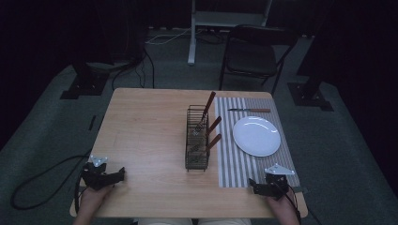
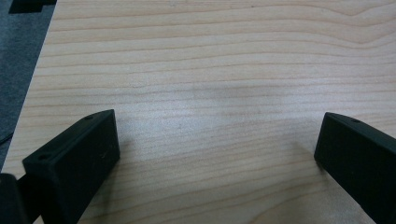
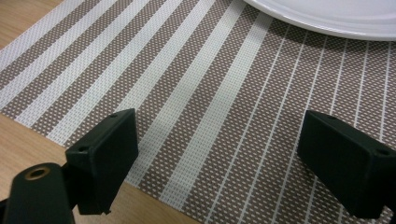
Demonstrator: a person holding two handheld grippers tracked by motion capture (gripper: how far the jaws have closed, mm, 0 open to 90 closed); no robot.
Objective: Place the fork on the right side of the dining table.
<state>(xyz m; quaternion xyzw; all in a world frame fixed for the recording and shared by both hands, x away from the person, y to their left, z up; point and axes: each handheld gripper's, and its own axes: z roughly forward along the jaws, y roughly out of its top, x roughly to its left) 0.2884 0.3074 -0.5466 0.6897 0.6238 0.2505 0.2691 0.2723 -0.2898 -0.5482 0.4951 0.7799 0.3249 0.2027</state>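
My left gripper (image 1: 119, 174) rests at the table's near left corner, held by a hand, and stands open; in the left gripper view (image 2: 219, 149) only bare wood lies between its jaws. My right gripper (image 1: 252, 184) sits at the near right on the striped placemat (image 1: 244, 164), open too, with nothing between its jaws (image 3: 217, 154). A white plate (image 1: 256, 135) lies on the mat ahead of it; its rim (image 3: 327, 18) shows at the top of the right gripper view. A black wire caddy (image 1: 197, 138) holds three wooden-handled utensils (image 1: 213, 125). A knife (image 1: 249, 110) lies beyond the plate.
The wooden table (image 1: 145, 131) has its left half bare. A black folding chair (image 1: 253, 51) and stand legs are on the floor beyond the far edge. Cables (image 1: 37, 183) trail off the table's near left.
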